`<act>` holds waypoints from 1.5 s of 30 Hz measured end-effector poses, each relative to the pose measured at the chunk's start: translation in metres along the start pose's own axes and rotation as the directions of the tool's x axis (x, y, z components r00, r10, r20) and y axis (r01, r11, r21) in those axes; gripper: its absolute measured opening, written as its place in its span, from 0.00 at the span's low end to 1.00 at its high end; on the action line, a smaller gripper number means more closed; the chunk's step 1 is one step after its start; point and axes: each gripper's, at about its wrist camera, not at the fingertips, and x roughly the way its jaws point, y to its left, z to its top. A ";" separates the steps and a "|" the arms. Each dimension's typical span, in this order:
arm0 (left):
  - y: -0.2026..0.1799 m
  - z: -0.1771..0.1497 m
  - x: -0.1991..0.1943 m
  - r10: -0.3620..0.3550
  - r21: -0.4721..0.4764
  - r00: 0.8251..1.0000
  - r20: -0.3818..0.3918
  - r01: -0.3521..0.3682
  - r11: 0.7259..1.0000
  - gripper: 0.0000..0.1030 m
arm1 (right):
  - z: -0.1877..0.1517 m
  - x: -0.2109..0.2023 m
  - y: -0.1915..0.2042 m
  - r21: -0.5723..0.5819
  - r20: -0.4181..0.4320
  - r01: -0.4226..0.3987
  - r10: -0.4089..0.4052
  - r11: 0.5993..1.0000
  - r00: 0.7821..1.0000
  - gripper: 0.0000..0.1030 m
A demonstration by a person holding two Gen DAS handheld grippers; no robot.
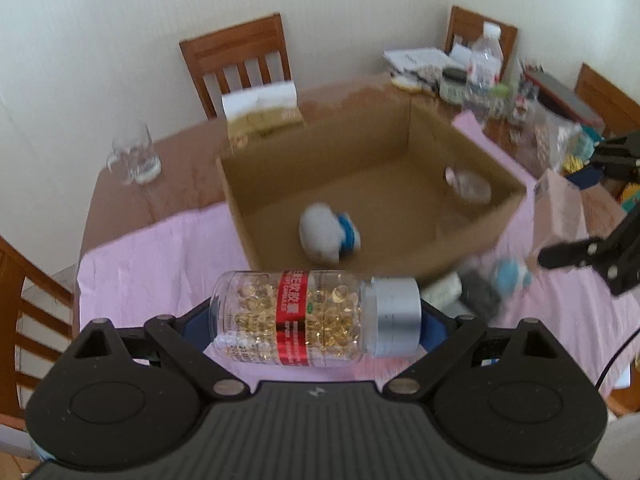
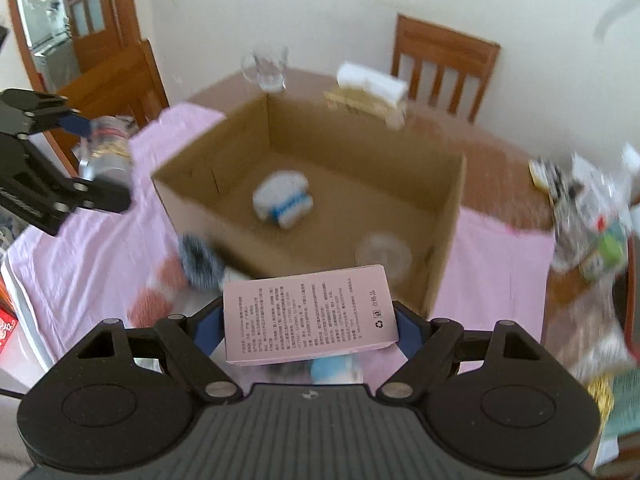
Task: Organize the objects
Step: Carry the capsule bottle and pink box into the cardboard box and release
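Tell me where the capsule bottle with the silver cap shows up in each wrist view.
Left wrist: capsule bottle lies crosswise, bottom centre, clamped in the left gripper.
Right wrist: the same bottle sits blurred at the left edge.
Shared landmark: the cardboard box.

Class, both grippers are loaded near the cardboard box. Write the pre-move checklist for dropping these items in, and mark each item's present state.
1. Left gripper shut on capsule bottle: ok.
2. Right gripper shut on pink carton: ok.
3. Cardboard box open on top: ok.
4. Free floor in the box beside the white and blue bottle: ok.
5. Bottle lid tight: cannot tell.
6. Items already above the box opening: not ok, both short of the rim.
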 end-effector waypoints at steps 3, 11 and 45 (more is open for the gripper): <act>0.002 0.020 0.011 -0.010 -0.023 1.000 0.015 0.010 1.000 0.93 | 0.020 0.002 0.000 -0.033 0.030 -0.005 0.006 0.999 1.000 0.84; 0.004 0.044 0.057 -0.006 -0.070 1.000 -0.006 0.006 0.998 0.93 | 0.052 0.016 -0.002 -0.078 0.060 0.002 0.003 0.997 0.998 0.84; 0.023 -0.026 0.040 0.052 -0.230 0.998 -0.040 -0.059 0.971 0.97 | 0.083 0.073 0.003 -0.068 0.023 0.075 -0.074 0.995 0.997 1.00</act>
